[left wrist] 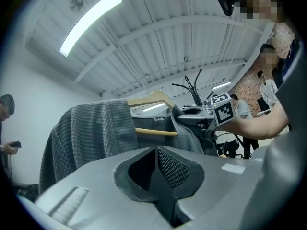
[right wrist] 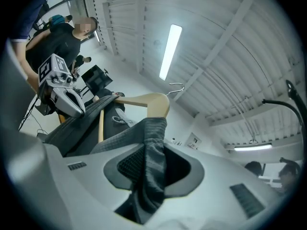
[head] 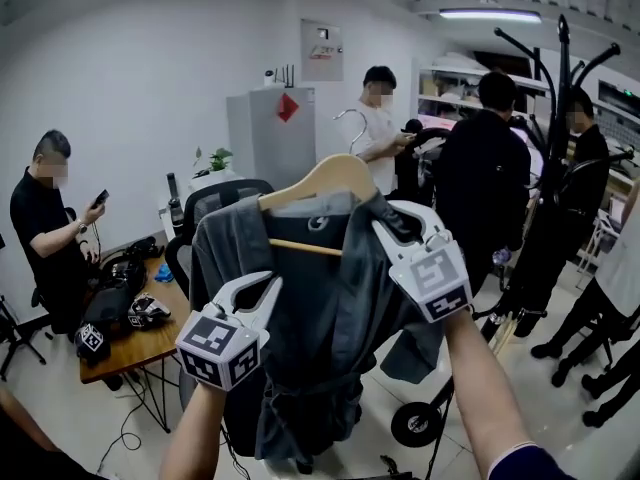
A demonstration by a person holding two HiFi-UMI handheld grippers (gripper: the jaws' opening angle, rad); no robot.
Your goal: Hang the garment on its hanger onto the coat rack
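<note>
Your right gripper (head: 392, 220) is clamped on a fold of the grey waffle-weave garment (head: 320, 308) at its collar. In the right gripper view the cloth runs straight down between the jaws, which are pinched on it and only partly apart. The garment is draped over a wooden hanger (head: 325, 180), held up in the air to the left of the black coat rack (head: 562, 98) and well apart from it. The hanger's metal hook (head: 350, 118) points up and is caught on nothing.

Your left gripper (head: 268, 286) sits further from the coat rack than the right one and lower, in front of the garment's far shoulder. Its jaws are pressed together with nothing between them — the left gripper view shows the cloth lying beyond the tips, not inside.

A person in black (head: 490, 158) stands just left of the coat rack, between it and the garment.
</note>
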